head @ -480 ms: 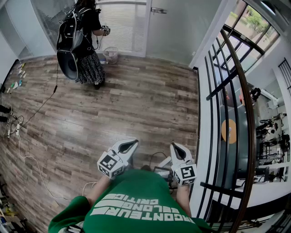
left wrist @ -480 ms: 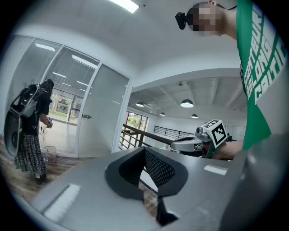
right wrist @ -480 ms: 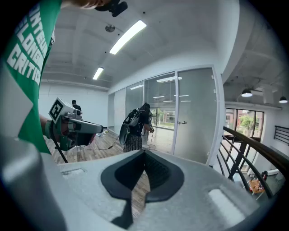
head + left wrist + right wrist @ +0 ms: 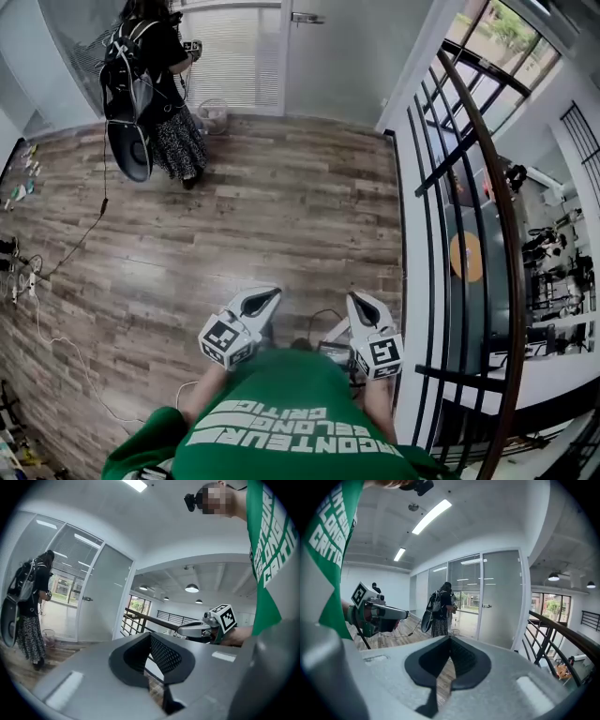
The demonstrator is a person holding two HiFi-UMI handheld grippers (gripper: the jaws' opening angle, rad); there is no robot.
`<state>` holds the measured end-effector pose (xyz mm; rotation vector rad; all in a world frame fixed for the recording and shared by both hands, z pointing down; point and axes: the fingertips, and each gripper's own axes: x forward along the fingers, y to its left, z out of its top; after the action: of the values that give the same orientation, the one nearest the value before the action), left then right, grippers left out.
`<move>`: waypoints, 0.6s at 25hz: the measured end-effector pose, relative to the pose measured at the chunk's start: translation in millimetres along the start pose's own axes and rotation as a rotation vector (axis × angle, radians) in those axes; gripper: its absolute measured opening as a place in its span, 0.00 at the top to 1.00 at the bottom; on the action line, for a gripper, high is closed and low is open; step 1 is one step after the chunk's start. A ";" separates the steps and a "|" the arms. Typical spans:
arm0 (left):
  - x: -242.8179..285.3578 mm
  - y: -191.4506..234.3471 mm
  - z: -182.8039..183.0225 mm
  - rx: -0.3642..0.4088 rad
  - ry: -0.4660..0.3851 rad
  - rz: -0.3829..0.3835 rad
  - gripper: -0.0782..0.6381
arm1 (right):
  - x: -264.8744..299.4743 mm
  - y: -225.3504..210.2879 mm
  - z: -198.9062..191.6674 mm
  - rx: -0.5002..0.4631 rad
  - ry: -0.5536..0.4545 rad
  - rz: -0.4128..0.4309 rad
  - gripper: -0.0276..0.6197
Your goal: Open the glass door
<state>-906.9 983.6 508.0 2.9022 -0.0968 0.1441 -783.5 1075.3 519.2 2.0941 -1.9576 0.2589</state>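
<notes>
The frosted glass door (image 4: 330, 58) stands shut at the far end of the wood floor, its metal handle (image 4: 307, 17) near the top of the head view. The door (image 4: 101, 597) and handle (image 4: 86, 599) also show far off in the left gripper view, as do the door (image 4: 499, 597) and handle (image 4: 486, 605) in the right gripper view. My left gripper (image 4: 272, 293) and right gripper (image 4: 355, 298) are held close to my chest, pointing toward the door. Both are shut on nothing, well short of the door.
Another person with a backpack (image 4: 150, 75) stands by the blinds left of the door, a small bin (image 4: 214, 114) beside them. A black railing with a wooden handrail (image 4: 487, 187) runs along the right. Cables (image 4: 37, 272) lie on the floor at left.
The door, the other person and the floor have slid slightly up and left in the head view. Both grippers keep the same pose by my chest.
</notes>
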 end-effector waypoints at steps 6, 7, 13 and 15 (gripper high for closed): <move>1.8 0.7 2.2 0.005 -0.001 -0.021 0.87 | -3.5 -1.0 -0.7 0.028 -0.006 -0.025 0.97; 2.4 1.9 2.6 0.005 -0.002 -0.023 0.87 | -3.5 -2.2 -1.1 0.031 -0.004 -0.030 0.97; 3.0 3.9 4.8 -0.023 0.000 -0.045 0.87 | -1.0 -4.7 -2.8 0.042 0.005 -0.055 0.97; 3.0 6.3 6.9 -0.025 -0.005 -0.048 0.87 | 1.3 -4.7 -1.8 0.041 0.010 -0.063 0.97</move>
<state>-903.7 975.7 503.1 2.8772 -0.0289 0.1268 -778.7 1075.0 521.0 2.1715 -1.8929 0.2990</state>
